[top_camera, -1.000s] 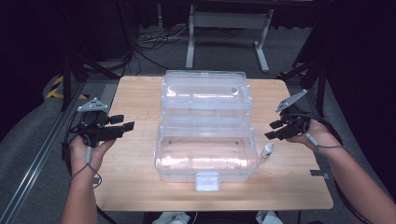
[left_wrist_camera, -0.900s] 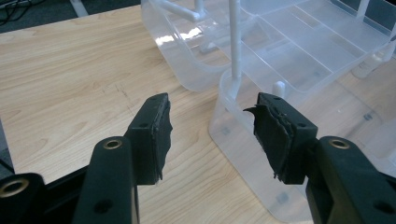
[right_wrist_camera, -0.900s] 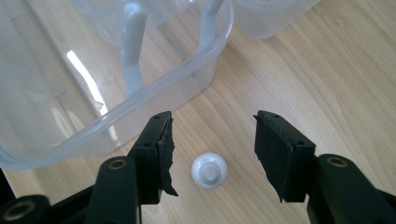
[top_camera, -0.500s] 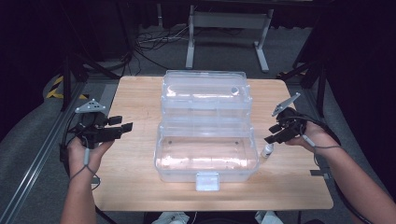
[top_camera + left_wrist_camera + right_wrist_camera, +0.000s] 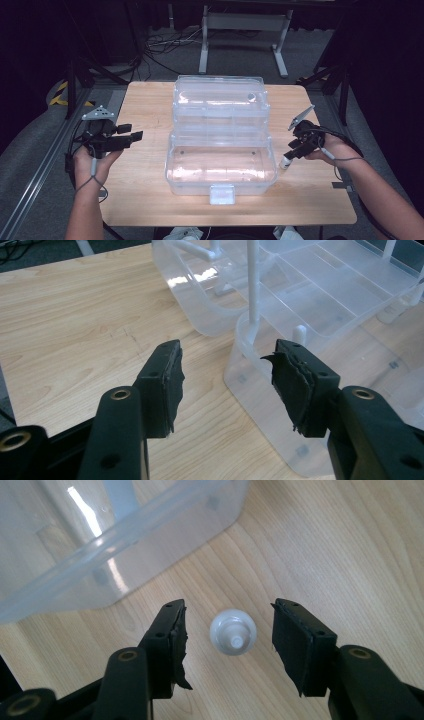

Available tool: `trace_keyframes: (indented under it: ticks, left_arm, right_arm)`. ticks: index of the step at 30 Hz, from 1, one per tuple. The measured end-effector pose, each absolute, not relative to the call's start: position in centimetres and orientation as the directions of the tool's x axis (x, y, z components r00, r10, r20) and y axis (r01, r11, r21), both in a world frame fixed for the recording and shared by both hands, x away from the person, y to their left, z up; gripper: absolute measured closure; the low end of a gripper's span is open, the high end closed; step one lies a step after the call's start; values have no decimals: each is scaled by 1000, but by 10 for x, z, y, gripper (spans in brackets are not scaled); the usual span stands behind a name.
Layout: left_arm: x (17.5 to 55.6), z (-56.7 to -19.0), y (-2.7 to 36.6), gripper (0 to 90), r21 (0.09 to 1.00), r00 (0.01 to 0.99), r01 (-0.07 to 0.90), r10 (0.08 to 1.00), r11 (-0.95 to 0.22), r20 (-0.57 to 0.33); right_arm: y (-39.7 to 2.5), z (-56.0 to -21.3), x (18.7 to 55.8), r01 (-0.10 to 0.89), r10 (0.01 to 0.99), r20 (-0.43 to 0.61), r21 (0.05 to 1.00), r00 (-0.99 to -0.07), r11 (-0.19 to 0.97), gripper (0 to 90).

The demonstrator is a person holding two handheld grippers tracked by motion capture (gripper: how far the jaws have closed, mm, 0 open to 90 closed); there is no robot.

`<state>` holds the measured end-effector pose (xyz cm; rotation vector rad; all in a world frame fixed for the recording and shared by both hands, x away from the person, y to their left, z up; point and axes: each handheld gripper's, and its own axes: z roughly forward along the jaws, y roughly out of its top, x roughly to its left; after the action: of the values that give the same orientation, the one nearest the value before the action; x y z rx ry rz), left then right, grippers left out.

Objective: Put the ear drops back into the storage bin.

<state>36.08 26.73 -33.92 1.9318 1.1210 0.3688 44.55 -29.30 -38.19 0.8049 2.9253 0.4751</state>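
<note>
The right gripper [image 5: 229, 639] hangs with its jaws apart on either side of a small white dropper bottle [image 5: 233, 633], which stands upright on the wooden table [image 5: 320, 545], its nozzle pointing up into the gap; neither pad touches it. In the high view that bottle [image 5: 285, 162] sits just beside the right end of the clear plastic organizer box [image 5: 220, 135], near the right gripper [image 5: 295, 149], with bare tabletop to its right up to the table edge. The left gripper [image 5: 227, 385] is also spread wide, holding nothing, its jaws framing the box's near left corner [image 5: 250, 360]; in the high view it [image 5: 127, 137] hovers over open wood left of the box. The box stands opened in stepped tiers, its divided trays and deep bottom bin transparent, and I can make out nothing lying in them. No readable writing shows on box or bottle.
</note>
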Motion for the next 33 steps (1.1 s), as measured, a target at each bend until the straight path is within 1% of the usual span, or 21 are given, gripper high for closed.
trace_keyframes:
  ticks: [2, 11, 17, 21, 22, 25, 33]
  left_arm:
    - [361, -339, 267, 462, 788, 556, 567, 818, -241, -150]
    - [361, -339, 268, 462, 788, 556, 568, 817, -239, -153]
    - [360, -339, 268, 463, 790, 555, 566, 817, -236, -154]
    - [361, -339, 268, 465, 789, 555, 567, 817, -237, -153]
    - [360, -339, 268, 465, 789, 556, 567, 817, -237, -154]
    - [360, -339, 268, 468, 789, 557, 567, 816, -237, -154]
    - [360, -339, 269, 471, 790, 555, 567, 817, -233, -158]
  right_arm:
    - [-293, -383, 445, 493, 514, 17, 309, -858, 813, 485]
    - [-290, -392, 447, 498, 516, -16, 237, -856, 834, 527]
    - [-289, -399, 448, 496, 512, -21, 216, -859, 841, 549]
    - [-288, -401, 448, 489, 504, -28, 201, -863, 849, 580]
    - [-288, -402, 448, 486, 501, -28, 200, -865, 851, 600]
    - [-286, -403, 447, 473, 487, -37, 181, -873, 862, 702]
    - [-284, -403, 446, 455, 469, -44, 180, -882, 872, 710]
